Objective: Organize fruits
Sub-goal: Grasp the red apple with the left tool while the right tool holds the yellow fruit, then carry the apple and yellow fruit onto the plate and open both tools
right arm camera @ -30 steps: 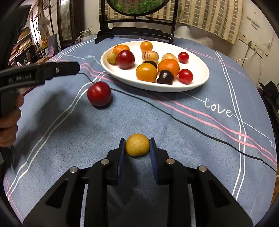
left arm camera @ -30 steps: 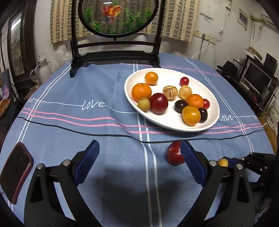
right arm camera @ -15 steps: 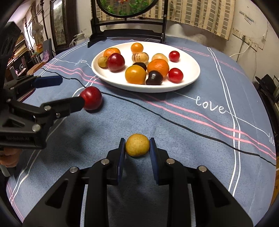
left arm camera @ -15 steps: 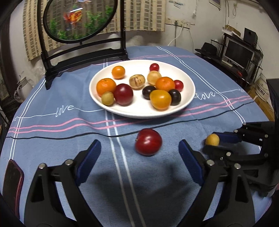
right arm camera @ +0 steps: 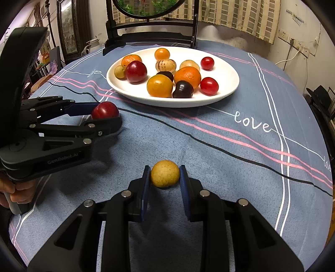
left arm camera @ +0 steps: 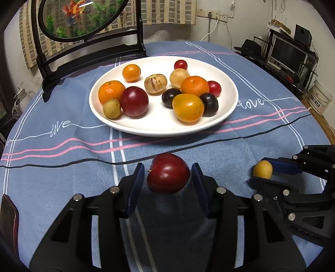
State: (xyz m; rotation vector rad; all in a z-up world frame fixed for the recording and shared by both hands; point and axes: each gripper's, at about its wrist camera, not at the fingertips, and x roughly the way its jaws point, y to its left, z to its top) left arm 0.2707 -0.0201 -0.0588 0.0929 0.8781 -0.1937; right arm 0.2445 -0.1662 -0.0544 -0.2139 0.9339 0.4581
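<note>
A dark red phone (left arm camera: 9,226), perhaps (only its corner shows), is cut off by the left edge.

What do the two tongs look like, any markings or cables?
Both match: matte black plastic frames with triangular cut-outs, silver round pivot screws, and flat blue pads on the fingers. The left tongs carry faint embossed "GenRobot.AI" lettering on the side of the body, with a black handle below it and a tall black housing above. The right tongs show no lettering here. No cables visible.

Round blue-clothed table (left arm camera: 62,167), curtained wall (right arm camera: 240,14) behind
</note>
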